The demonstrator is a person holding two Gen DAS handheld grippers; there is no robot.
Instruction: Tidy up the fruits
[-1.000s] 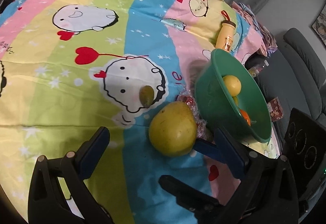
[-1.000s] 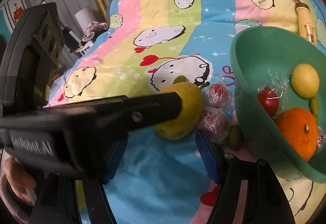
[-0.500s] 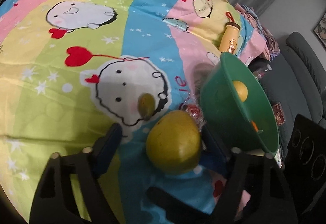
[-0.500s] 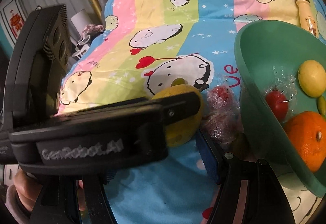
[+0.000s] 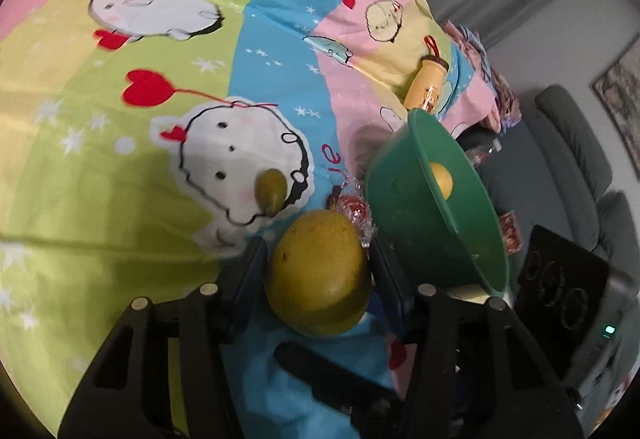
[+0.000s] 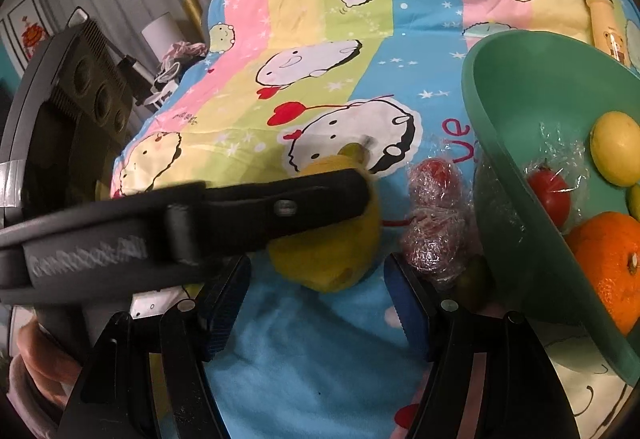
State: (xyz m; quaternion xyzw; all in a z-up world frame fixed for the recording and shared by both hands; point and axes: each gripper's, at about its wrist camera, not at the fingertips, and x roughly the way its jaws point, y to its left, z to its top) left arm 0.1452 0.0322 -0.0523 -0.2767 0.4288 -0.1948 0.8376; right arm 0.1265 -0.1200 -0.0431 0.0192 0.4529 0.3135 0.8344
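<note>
Change since earlier frame: left gripper (image 5: 318,271) has advanced over the cloth; its blue pads, previously short of the fruit, now flank it on both sides.
Striped cartoon-print cloth (image 5: 120,199): covers the whole work surface; carries everything listed below.
Green plastic bowl (image 5: 404,199): tilted, just right of the big fruit; from the right wrist view it holds an orange (image 6: 612,263), a yellow lemon (image 6: 618,153) and a film-wrapped red fruit (image 6: 550,195).
Large yellow-green pomelo-like fruit (image 5: 318,273): rests on the blue stripe, directly ahead of the left gripper, between its pads; long axis runs roughly along the fingers, narrower end away.
Left gripper state: jaws narrowed around the fruit, pads at or nearly at the skin; firm contact cannot be told, and the fruit is not lifted.
Right gripper (image 6: 316,291): jaws wide, holding nothing; sits just behind the same fruit, with the left gripper's finger crossing its view.
Nearer hand: left, by judgement; bowl lies to its right.
Cling-wrapped red fruits (image 6: 434,207): two, between big fruit and bowl.
Small olive-green fruit (image 5: 272,191): beyond the big fruit, on the white cartoon face.
Yellow bottle with brown cap (image 5: 428,83): lying beyond the bowl.
</note>
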